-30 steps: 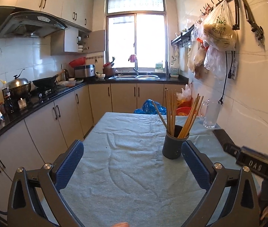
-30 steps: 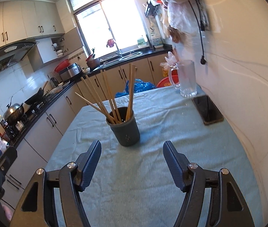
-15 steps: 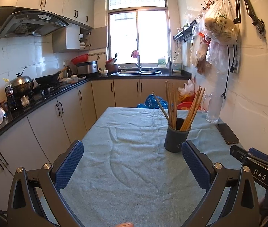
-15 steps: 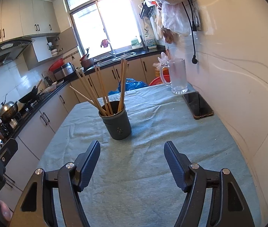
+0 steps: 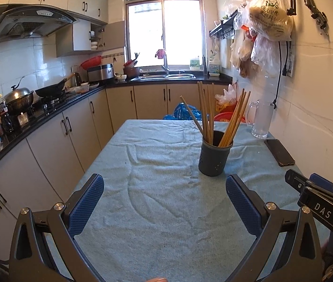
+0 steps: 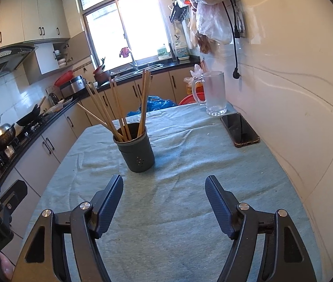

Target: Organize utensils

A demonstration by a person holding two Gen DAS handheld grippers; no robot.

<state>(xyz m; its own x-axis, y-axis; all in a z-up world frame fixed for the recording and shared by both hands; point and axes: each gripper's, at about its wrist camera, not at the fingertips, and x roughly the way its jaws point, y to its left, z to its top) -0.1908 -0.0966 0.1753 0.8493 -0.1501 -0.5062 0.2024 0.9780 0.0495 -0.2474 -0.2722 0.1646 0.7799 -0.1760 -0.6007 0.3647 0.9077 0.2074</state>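
- The left claw (image 5: 165,188) stands spread wide over the near part of the tabletop (image 5: 157,216), with nothing between its blue pads.
- The right claw (image 6: 164,191) is likewise spread, with only bare cloth between its pads; it pinches nothing.
- A dark grey utensil holder (image 6: 136,150) stands upright on the blue-green cloth, just beyond the right claw's left pad and apart from it.
- In the left wrist view the same holder (image 5: 215,156) sits just beyond the left claw's right pad, a little left of it, not touching it.
- Wooden chopsticks (image 6: 119,108) stand in the holder, fanned out and leaning in several directions; their number is hard to count from here.
- A dark phone (image 6: 239,129) lies flat on the tabletop to the right, near the tiled wall.
- A clear glass mug (image 6: 213,92) stands upright at the far right corner, just beyond the phone.
- Kitchen cabinets (image 5: 56,141) run along the left side, with a wok (image 5: 51,90) on the stove.
- Plastic bags (image 5: 267,21) hang from hooks on the right wall.
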